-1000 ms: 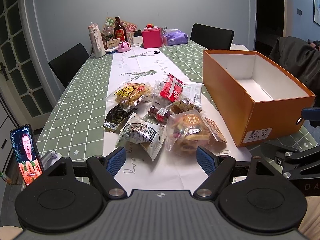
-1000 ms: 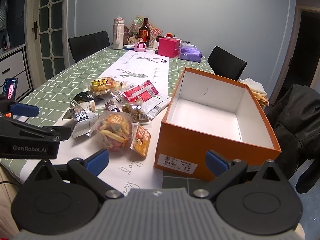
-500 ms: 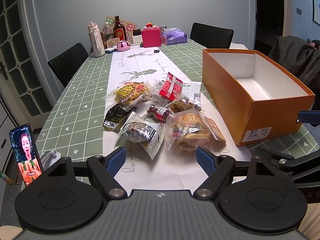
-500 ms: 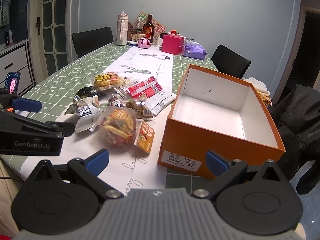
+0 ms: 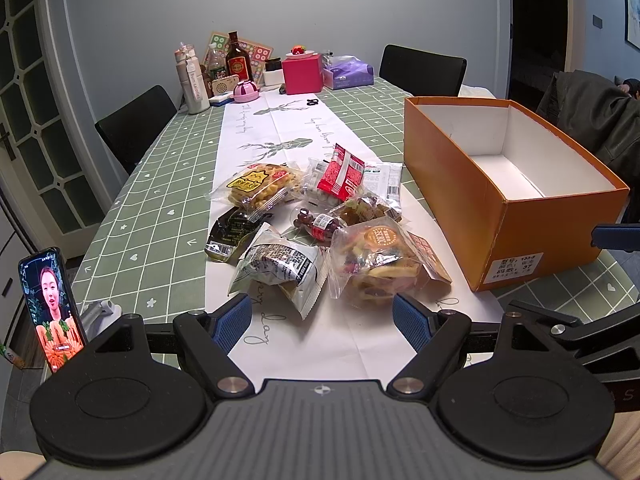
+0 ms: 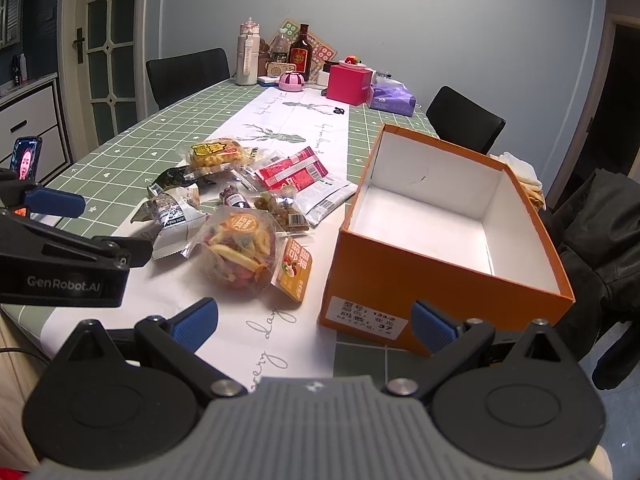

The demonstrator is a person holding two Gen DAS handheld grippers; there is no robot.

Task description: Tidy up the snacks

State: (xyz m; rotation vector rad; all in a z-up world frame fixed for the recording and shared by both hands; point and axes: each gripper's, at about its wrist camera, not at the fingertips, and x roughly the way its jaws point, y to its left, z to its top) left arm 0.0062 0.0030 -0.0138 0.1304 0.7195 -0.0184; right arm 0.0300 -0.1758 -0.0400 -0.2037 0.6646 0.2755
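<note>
Several snack packs lie in a pile on the white table runner [image 5: 280, 136]: a clear bag of mixed chips [image 5: 380, 264] [image 6: 240, 252], a grey-white pack [image 5: 280, 268], a dark green pack [image 5: 230, 234], a waffle bag [image 5: 260, 186] and a red pack [image 5: 342, 172] [image 6: 292, 172]. An empty orange box [image 5: 460, 188] [image 6: 380, 272] stands open to their right. My left gripper [image 5: 322, 322] is open and empty just short of the pile. My right gripper [image 6: 314, 322] is open and empty near the box's front corner.
A phone [image 5: 52, 308] on a stand sits at the table's near left edge. Bottles [image 5: 194, 80], a pink box [image 5: 302, 74] and a tissue pack [image 5: 348, 72] crowd the far end. Black chairs [image 5: 136, 128] stand around the table; a dark jacket [image 6: 600, 240] hangs at the right.
Both grippers have drifted slightly; the right one moved forward and left, bringing the pile and box closer. Nothing was picked up.
</note>
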